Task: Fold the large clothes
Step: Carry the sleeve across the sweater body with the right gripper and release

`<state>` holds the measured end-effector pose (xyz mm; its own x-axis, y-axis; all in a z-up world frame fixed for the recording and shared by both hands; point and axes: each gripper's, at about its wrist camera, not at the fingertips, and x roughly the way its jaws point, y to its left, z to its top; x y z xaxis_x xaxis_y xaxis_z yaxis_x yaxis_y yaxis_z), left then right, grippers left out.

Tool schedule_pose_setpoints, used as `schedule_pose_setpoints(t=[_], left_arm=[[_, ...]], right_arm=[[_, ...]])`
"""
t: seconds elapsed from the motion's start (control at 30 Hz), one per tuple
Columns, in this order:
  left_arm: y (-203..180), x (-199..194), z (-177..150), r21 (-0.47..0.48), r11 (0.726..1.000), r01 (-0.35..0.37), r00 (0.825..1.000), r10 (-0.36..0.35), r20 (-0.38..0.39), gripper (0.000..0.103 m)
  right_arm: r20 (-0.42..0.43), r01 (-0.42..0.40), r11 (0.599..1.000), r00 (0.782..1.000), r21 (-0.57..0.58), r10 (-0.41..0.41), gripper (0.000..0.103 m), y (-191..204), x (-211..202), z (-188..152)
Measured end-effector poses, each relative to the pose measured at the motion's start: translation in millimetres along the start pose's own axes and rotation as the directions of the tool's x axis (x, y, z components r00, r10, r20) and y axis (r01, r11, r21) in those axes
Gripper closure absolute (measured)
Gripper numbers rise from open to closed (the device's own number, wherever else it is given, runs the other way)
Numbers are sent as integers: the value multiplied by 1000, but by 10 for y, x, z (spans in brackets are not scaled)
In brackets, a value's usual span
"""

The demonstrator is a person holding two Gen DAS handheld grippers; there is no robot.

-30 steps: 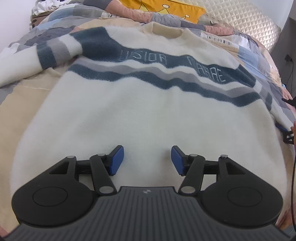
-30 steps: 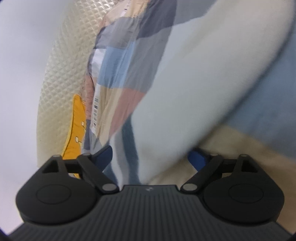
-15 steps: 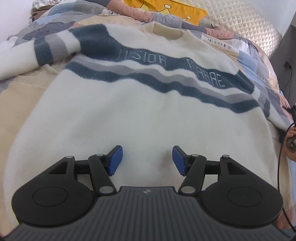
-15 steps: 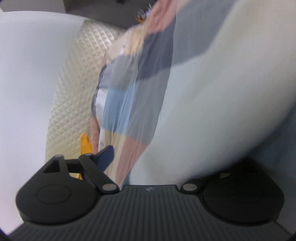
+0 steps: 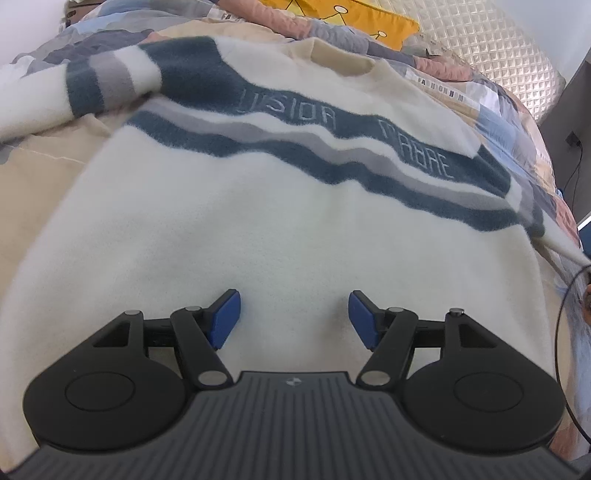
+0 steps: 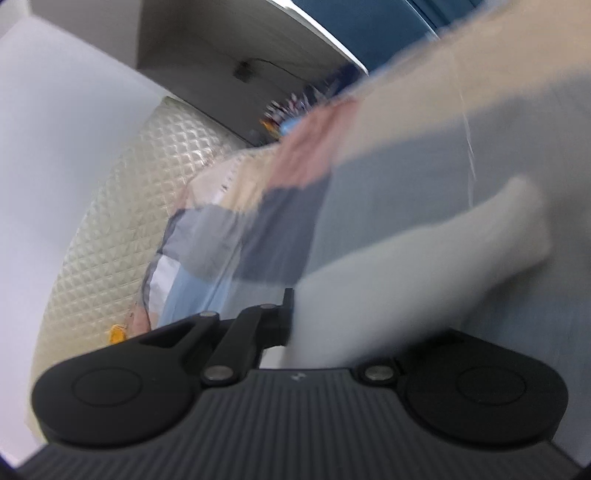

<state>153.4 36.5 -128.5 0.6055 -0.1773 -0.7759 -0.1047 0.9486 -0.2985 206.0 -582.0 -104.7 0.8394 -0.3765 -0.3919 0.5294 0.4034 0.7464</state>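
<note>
A cream sweater with dark blue and grey stripes lies flat on the bed, collar at the far end. My left gripper is open and empty, hovering just over the sweater's lower body. Its left sleeve stretches out to the far left. In the blurred right wrist view, my right gripper is shut on the sweater's white right sleeve, which runs up and to the right from the jaws. The right finger is hidden under the sleeve.
The patchwork bedspread covers the bed. A yellow pillow and a quilted headboard are at the far end. The headboard also shows in the right wrist view. A cable hangs at the right edge.
My right gripper has closed on the right sleeve and swung upward with it, turning the view. My left gripper has crept slightly forward over the sweater and stayed open.
</note>
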Motion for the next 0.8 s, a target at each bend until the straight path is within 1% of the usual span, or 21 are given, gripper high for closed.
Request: schedule_pose_setpoints(t=[0.1, 0.17, 0.23, 0.27, 0.33, 0.37, 0.43, 0.53, 0.6, 0.63, 0.67, 0.73, 0.8], left_arm=[[-39, 24, 16, 16, 1000, -16, 1000, 16, -12, 31], [-81, 26, 19, 26, 999, -26, 1000, 26, -11, 30], [-82, 23, 37, 32, 999, -20, 1000, 21, -15, 29], [-54, 16, 59, 27, 1000, -11, 1000, 11, -17, 29], [35, -17, 109, -20, 1000, 22, 999, -23, -23, 29], [97, -53, 143, -55, 998, 44, 999, -45, -21, 29], [177, -112, 185, -82, 995, 62, 998, -63, -12, 29], [292, -237, 240, -94, 993, 69, 997, -67, 22, 29], [357, -317, 277, -96, 993, 74, 997, -70, 43, 29], [399, -358, 298, -107, 991, 75, 996, -69, 57, 29], [445, -408, 319, -120, 990, 81, 995, -72, 73, 29], [537, -493, 364, -135, 986, 101, 991, -88, 97, 29], [648, -586, 404, -161, 981, 109, 988, -89, 126, 29]], right_arm=[[8, -10, 997, 1000, -82, 10, 93, 212, -66, 158], [15, -34, 988, 999, -153, 37, 93, 489, -105, 229], [21, -72, 976, 997, -207, 78, 93, 789, -166, 264], [25, -94, 966, 994, -240, 103, 93, 988, -219, 279], [30, -141, 942, 987, -304, 157, 93, 1358, -351, 277], [28, -160, 927, 983, -339, 180, 93, 1541, -429, 272], [16, -209, 889, 972, -407, 236, 93, 1931, -611, 224], [-14, -276, 822, 950, -499, 311, 93, 2463, -946, 76], [-35, -308, 760, 935, -573, 353, 93, 2795, -1185, -94], [-44, -323, 723, 926, -611, 376, 93, 2936, -1316, -202], [-57, -340, 677, 913, -653, 403, 93, 3061, -1457, -334], [-82, -351, 581, 896, -734, 437, 93, 3271, -1730, -654], [-133, -376, 492, 878, -785, 459, 93, 3406, -1971, -1005]])
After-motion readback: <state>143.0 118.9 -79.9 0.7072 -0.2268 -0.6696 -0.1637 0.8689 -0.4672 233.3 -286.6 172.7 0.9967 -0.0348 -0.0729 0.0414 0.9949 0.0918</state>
